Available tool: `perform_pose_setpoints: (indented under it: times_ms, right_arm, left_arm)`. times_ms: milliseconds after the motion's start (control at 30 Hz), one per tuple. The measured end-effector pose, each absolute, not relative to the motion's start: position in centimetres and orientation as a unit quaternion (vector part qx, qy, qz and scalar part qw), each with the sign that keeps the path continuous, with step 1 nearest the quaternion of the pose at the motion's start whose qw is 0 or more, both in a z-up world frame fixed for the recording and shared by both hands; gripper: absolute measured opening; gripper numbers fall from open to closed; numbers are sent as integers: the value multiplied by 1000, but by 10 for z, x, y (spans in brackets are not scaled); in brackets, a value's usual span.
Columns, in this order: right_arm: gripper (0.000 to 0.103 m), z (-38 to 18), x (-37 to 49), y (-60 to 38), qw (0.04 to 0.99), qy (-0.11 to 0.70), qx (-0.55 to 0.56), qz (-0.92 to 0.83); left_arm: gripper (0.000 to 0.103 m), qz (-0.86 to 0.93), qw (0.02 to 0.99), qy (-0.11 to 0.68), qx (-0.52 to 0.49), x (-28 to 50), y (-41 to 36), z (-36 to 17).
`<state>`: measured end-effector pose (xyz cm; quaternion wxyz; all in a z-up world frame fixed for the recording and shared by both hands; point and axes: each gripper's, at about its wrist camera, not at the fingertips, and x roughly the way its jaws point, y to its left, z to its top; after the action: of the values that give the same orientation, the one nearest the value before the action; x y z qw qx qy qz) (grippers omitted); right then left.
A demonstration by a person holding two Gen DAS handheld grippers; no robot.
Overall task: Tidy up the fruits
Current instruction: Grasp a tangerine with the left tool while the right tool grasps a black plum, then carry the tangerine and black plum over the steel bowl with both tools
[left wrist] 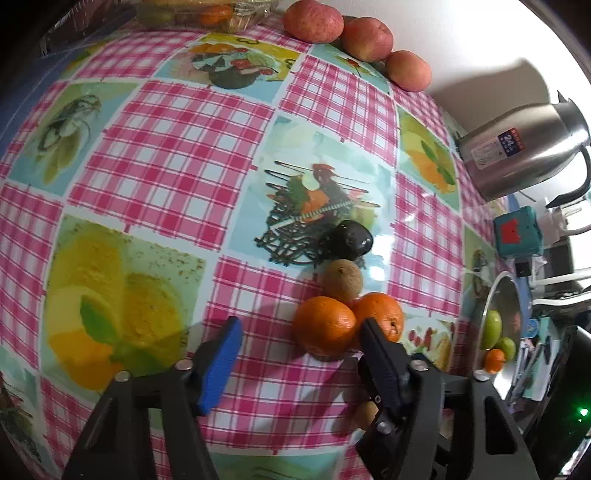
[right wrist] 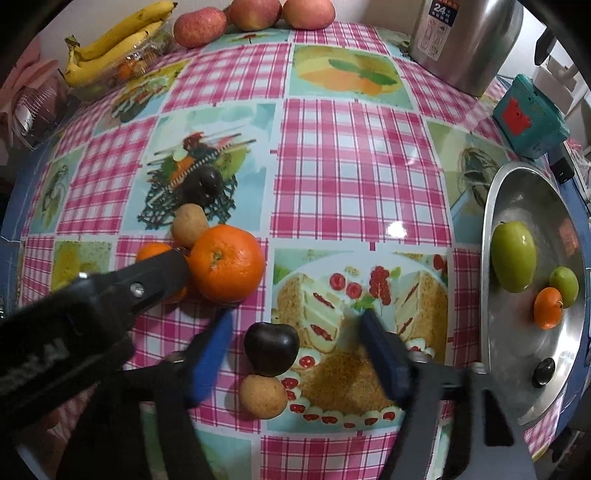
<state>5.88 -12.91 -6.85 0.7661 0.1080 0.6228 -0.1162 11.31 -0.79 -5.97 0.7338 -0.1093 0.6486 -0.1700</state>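
In the left wrist view my left gripper (left wrist: pixel 301 328) stands open around an orange (left wrist: pixel 325 325). Its black finger (left wrist: pixel 376 350) sits between this orange and a second orange (left wrist: pixel 382 314), while the blue pad is well clear on the left. Behind them lie a tan round fruit (left wrist: pixel 343 280) and a dark fruit (left wrist: pixel 349 240). In the right wrist view my right gripper (right wrist: pixel 297 321) is open over a dark plum-like fruit (right wrist: pixel 271 349) without touching it. A tan fruit (right wrist: pixel 262 395) lies just below the plum. The large orange (right wrist: pixel 225 264) is at upper left.
A metal tray (right wrist: pixel 517 376) at the right holds two green fruits, a small orange and a dark fruit. Three apples (right wrist: pixel 199 26), bananas (right wrist: pixel 110 44) on a clear container, a steel kettle (right wrist: pixel 465 40) and a teal box (right wrist: pixel 528 114) stand along the back.
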Motion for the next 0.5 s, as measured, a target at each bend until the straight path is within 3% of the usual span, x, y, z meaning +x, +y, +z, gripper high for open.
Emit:
perform_pose_setpoints:
  times_ms: [100, 200, 500]
  right_arm:
    - [40, -63, 57, -131, 769, 618, 127, -101]
    - [29, -59, 56, -133, 768, 618, 146, -86]
    - [29, -56, 52, -138, 765, 618, 163, -78]
  left_arm:
    - [53, -179, 729, 650, -122, 113, -8, -60]
    - [44, -188, 727, 648, -126, 112, -9, -58]
    - [38, -194, 727, 647, -124, 112, -11, -58]
